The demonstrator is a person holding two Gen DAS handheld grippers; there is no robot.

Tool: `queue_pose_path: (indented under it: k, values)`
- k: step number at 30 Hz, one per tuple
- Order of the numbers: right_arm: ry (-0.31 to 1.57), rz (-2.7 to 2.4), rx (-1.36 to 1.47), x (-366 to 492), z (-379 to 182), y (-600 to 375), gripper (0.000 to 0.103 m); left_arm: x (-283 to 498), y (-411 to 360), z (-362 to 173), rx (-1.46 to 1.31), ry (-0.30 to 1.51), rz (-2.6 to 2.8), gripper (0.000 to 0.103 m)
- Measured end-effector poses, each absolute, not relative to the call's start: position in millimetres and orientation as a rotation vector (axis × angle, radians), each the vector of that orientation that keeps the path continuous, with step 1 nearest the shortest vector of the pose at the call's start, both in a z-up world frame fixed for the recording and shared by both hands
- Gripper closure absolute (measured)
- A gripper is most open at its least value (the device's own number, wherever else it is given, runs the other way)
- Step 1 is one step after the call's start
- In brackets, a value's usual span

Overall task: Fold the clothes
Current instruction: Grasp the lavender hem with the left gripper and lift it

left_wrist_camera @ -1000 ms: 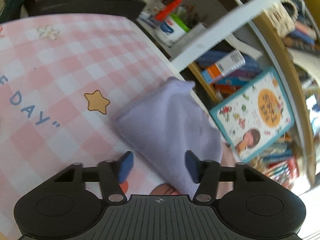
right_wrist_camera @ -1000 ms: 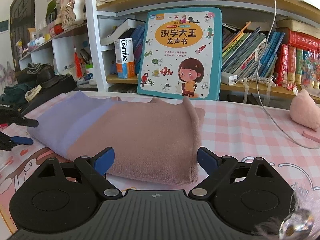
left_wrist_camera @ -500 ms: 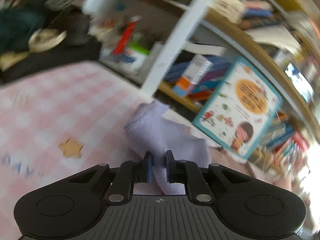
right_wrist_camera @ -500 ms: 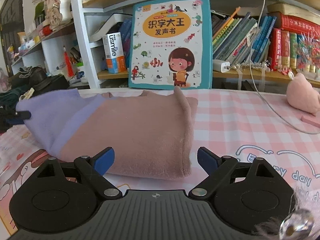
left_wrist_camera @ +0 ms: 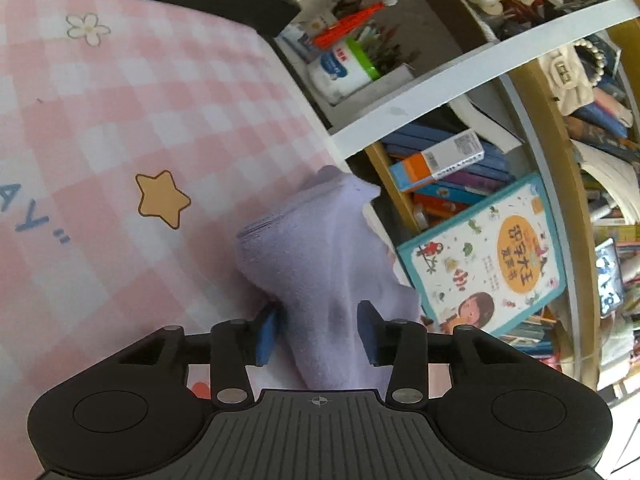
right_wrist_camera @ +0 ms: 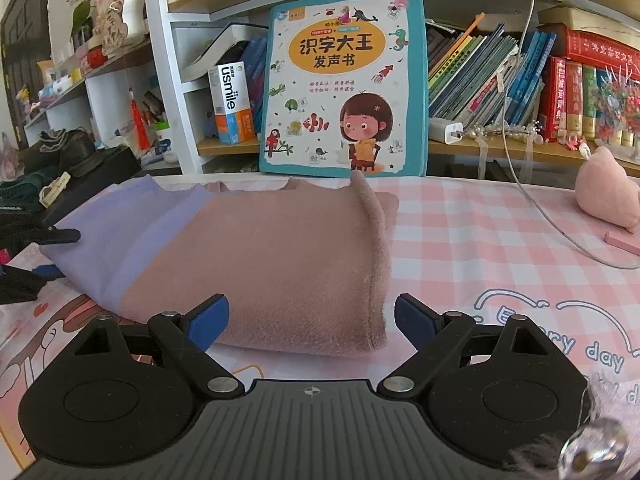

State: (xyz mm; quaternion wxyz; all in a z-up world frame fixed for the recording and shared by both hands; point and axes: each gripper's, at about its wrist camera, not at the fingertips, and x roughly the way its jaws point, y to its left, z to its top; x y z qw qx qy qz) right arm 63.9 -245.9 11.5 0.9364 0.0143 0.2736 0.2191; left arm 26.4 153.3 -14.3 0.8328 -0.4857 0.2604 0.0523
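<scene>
Bookshelves crowd the wall behind my pink checked worktop point(right_wrist_camera: 500, 240), with a picture book point(right_wrist_camera: 340, 84) propped upright at its far edge. On the cloth lies the folded garment point(right_wrist_camera: 256, 256), mostly dusty pink with a lilac end, its long axis running left to right across my right-wrist view. My left gripper point(left_wrist_camera: 318, 330) is the nearer one to that lilac end point(left_wrist_camera: 320, 264): the fabric passes straight between its blue pads, and the jaws are opening, so the cloth sits between them, slack. My right gripper point(right_wrist_camera: 312, 320) hangs just in front of the pink end with its jaws spread wide and nothing in them; the garment's hemmed corner lies just ahead, between the two pads. Half a second ago my left pads were pinched nearly together on the lilac fabric, which was raised off the cloth; now they have parted and the end rests lower. My right gripper has kept the same wide spread throughout.
</scene>
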Motion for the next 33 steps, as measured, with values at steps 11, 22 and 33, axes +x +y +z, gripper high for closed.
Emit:
queue_pose_path:
  k: [11, 22, 33]
  values:
    - [0.562, 0.417, 0.073, 70, 10, -255, 0.014, 41, 165, -28, -1.078, 0.535, 0.104, 0.089]
    - [0.592, 0.511, 0.089, 67, 6, -233, 0.021, 29, 206, -17, -0.981, 0.453, 0.124, 0.092]
    - [0.547, 0.618, -0.039, 81, 20, -189, 0.028, 19, 226, -23, -0.988, 0.439, 0.194, 0.091]
